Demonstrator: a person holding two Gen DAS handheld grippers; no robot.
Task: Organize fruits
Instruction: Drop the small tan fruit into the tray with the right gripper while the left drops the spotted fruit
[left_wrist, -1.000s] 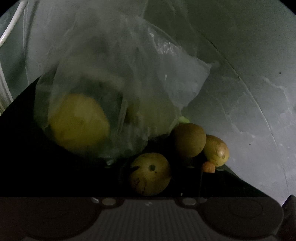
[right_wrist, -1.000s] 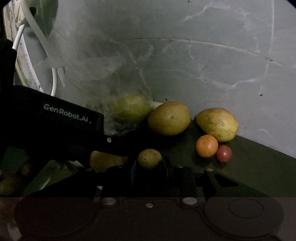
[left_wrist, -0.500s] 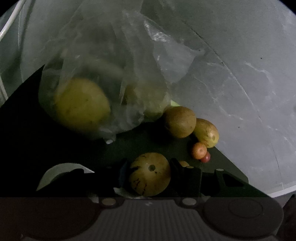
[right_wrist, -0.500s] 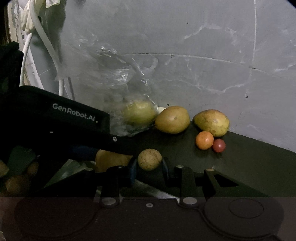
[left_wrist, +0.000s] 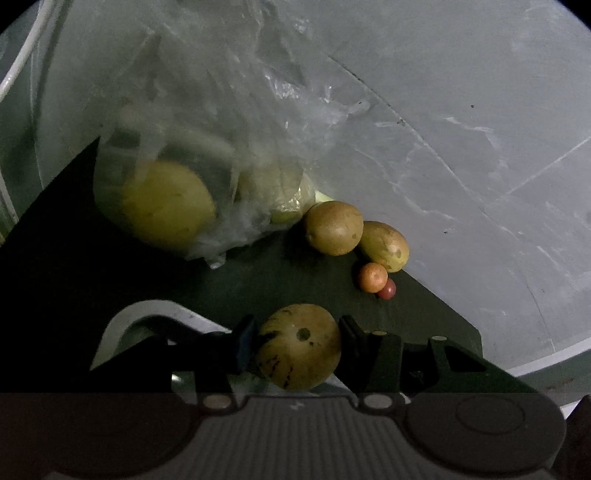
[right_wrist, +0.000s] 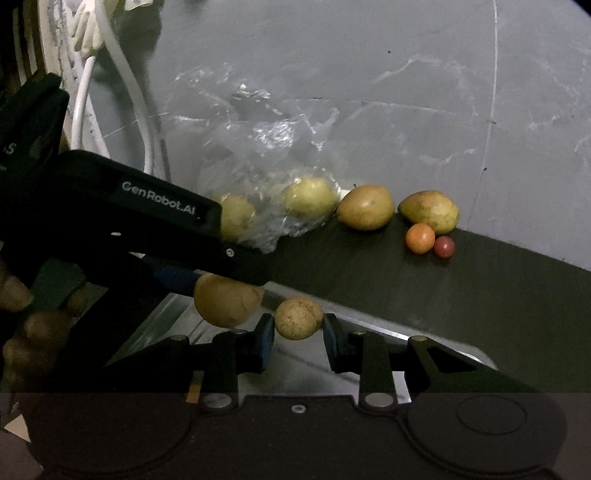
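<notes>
My left gripper (left_wrist: 297, 345) is shut on a round yellow-brown fruit (left_wrist: 299, 347) with dark marks, held above a metal tray (left_wrist: 147, 314). It shows in the right wrist view (right_wrist: 229, 301) too. My right gripper (right_wrist: 299, 319) is shut on a small speckled round fruit (right_wrist: 298, 318) above the same tray (right_wrist: 369, 328). On the dark counter by the wall lie a clear plastic bag (left_wrist: 207, 177) with yellow fruits, two brown-yellow fruits (left_wrist: 334, 228) (left_wrist: 386, 245), a small orange (left_wrist: 373, 277) and a small red fruit (left_wrist: 387, 290).
A grey cracked wall (right_wrist: 369, 92) stands right behind the fruits. White cables (right_wrist: 122, 85) hang at the left. The counter's right edge (left_wrist: 461, 321) drops off past the small fruits.
Both grippers have pulled back from the wall with their fruits. The bag and loose fruits look smaller and farther, and the metal tray has come into view under the fingers.
</notes>
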